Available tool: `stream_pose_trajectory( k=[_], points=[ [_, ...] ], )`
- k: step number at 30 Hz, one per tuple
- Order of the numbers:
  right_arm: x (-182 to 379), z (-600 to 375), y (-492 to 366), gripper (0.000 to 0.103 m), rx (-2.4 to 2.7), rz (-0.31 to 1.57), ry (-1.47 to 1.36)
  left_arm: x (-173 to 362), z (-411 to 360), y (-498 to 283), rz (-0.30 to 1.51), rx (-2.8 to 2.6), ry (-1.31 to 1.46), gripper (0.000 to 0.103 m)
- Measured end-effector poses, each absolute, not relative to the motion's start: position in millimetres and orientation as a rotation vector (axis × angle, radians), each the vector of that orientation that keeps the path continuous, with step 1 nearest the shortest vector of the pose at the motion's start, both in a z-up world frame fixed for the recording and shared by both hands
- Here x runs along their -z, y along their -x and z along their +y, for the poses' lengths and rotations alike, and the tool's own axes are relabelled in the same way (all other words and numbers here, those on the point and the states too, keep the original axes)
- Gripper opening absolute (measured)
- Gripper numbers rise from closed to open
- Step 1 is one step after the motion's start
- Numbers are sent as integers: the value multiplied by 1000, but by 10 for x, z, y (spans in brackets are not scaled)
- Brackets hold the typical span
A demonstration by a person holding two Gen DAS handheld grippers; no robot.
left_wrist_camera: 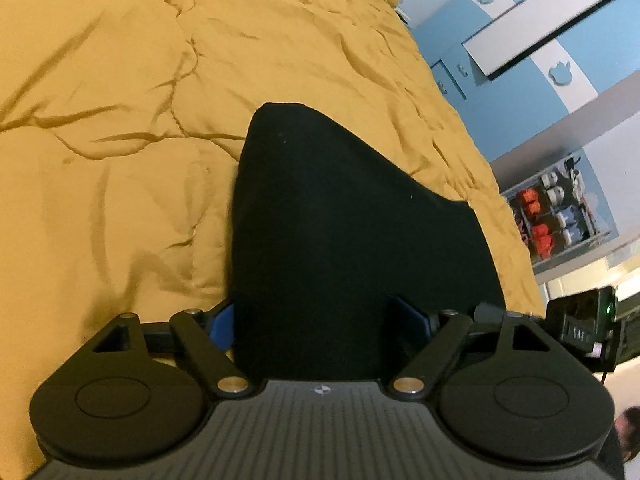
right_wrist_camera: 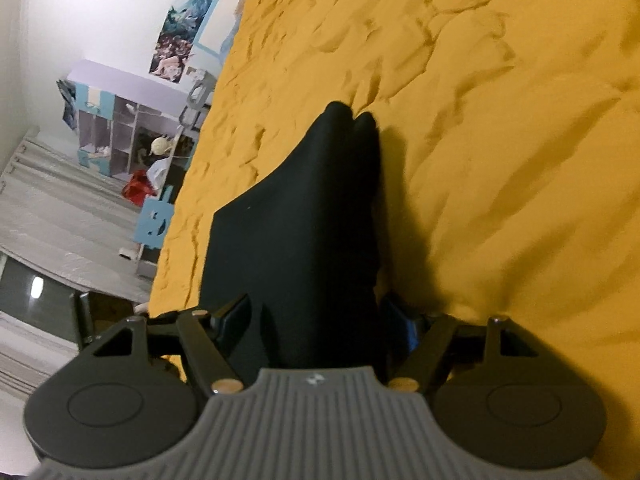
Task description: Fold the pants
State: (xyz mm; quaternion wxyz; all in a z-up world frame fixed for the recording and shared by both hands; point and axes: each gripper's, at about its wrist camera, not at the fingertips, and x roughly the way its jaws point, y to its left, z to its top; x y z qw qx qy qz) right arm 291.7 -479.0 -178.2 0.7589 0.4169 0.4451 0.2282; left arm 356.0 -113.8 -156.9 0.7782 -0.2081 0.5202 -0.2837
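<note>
My left claw (left_wrist_camera: pixel 312 324) stands wide, its blue pads on either side of the black pants (left_wrist_camera: pixel 344 216), and I cannot tell whether they press the cloth. My right claw (right_wrist_camera: pixel 316 320) is also spread wide around the same pants (right_wrist_camera: pixel 304 224); its grip is likewise unclear. The pants lie on the bed's wrinkled yellow bedspread (left_wrist_camera: pixel 120 80), stretching away from both claws.

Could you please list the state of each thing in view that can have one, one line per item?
black pants: folded into a narrow stack, lying on the bed, between both grippers' fingers.
yellow bedspread: spread out, wrinkled.
left gripper: jaws wide, pants fabric between them; grip cannot be told.
right gripper: jaws wide, pants fabric between them; grip cannot be told.
</note>
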Motion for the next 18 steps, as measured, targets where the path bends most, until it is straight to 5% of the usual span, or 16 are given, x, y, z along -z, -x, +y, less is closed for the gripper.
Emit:
stream_pose_trajectory(
  k=[4,7,12,14,18],
  points=[
    [1776,-4715,-2913,50,-506,975,-890,1544,-1174,-3549,1122,600,469,93],
    [1802,-4774,-2864,33,-499,951,-950,1512,-1155,-3529,1114,601,465,81],
    [1778,-4780,-2799,29,-499,925,-1000,1471,-1040,-3569,1133,607,543,58],
    [1762,-4787,-2777,25,-503,913,-1016,1444,-996,-3566,1126,612,573,40],
    [1657,-4761,-2728,23,-507,900,-1030,1349,-943,-3509,1089,633,594,29]
  ],
)
